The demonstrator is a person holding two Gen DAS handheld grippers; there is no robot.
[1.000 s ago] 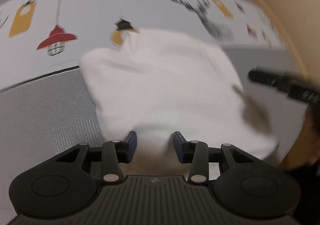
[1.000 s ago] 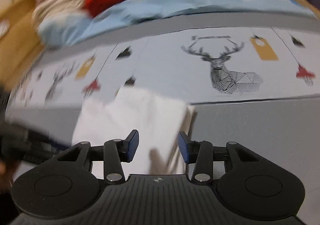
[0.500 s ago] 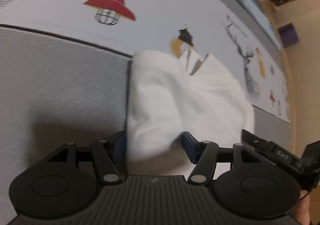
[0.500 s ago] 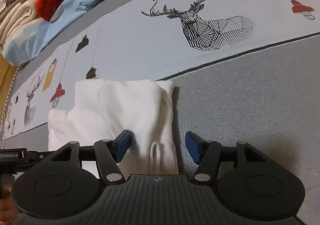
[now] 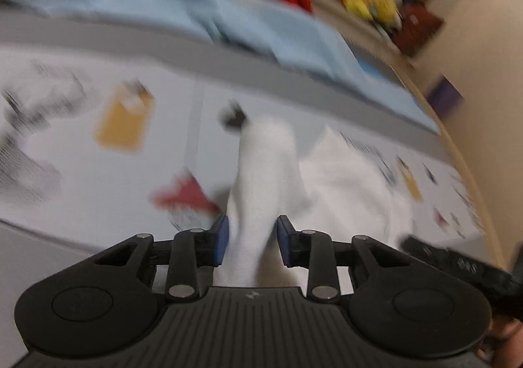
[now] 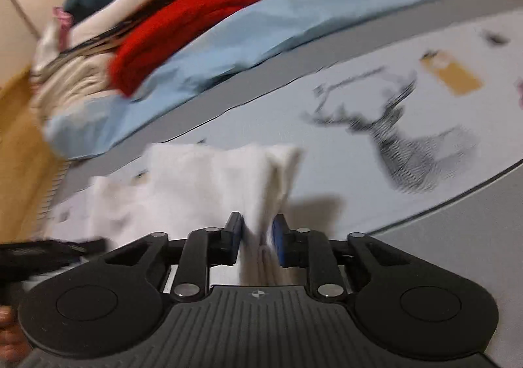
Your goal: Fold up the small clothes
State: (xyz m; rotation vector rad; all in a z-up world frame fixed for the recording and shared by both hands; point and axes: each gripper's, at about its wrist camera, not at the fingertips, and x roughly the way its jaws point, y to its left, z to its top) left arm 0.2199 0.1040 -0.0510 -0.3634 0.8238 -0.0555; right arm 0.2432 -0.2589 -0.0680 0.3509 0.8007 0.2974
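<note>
Now bunched and lifted: white garment (image 5: 264, 178) pinched in left claw (image 5: 251, 240) and right claw (image 6: 258, 237), both just closed.

Both views motion-blurred. Left wrist: printed sheet (image 5: 81, 171) motifs smeared; yellow tag (image 5: 122, 121) and red lamp (image 5: 183, 194) barely readable. Yellow objects (image 5: 369, 1) past the bed's far edge unidentifiable. White garment (image 5: 268, 178) runs behind the gripper body; its near end is hidden. Other gripper (image 5: 457, 265) cut off by the frame's right edge. Right wrist: deer print (image 6: 402, 145) streaked, clothes pile (image 6: 130, 41) at the far left corner indistinct.
</note>
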